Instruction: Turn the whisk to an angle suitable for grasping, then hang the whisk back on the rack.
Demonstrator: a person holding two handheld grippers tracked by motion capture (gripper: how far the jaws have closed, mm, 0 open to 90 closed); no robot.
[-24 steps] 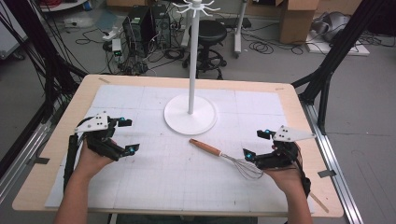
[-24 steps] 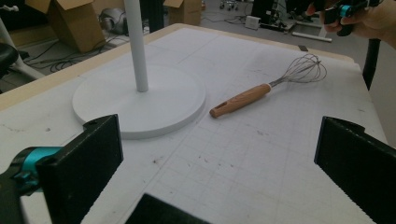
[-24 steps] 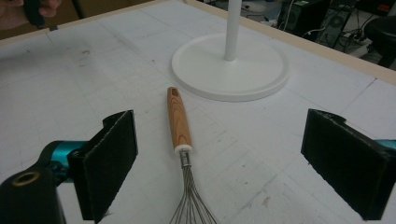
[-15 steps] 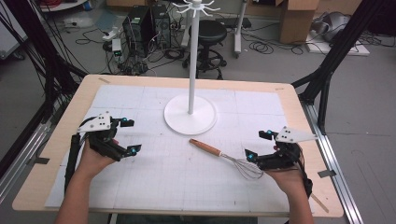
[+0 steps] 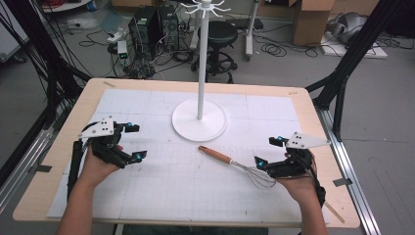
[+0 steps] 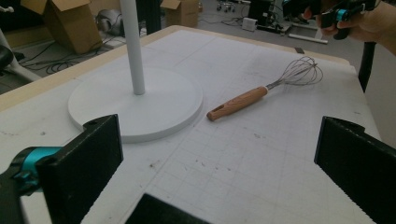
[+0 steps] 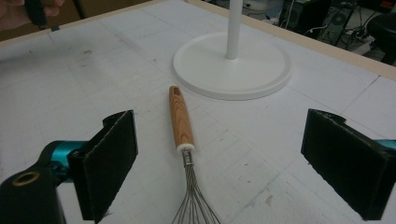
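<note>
A wire whisk (image 5: 235,164) with a wooden handle (image 7: 180,117) lies flat on the white gridded mat, its handle end pointing at the white stand's round base (image 5: 199,120). The stand's pole (image 5: 202,58) rises to a ring of hooks at the top. My right gripper (image 5: 270,151) hovers open just right of the whisk's wire head (image 7: 194,200), jaws wide on either side of it in the right gripper view. My left gripper (image 5: 135,142) is open at the mat's left, empty, facing the base (image 6: 135,103) and the whisk (image 6: 264,91).
The mat (image 5: 161,191) covers most of the wooden table (image 5: 63,147). Black frame legs stand at both sides (image 5: 342,73). Behind the table are a stool (image 5: 216,34), computer cases, cables and cardboard boxes (image 5: 308,19).
Both hands have shifted only slightly; the left gripper edged a little right. The whisk and stand have not moved.
</note>
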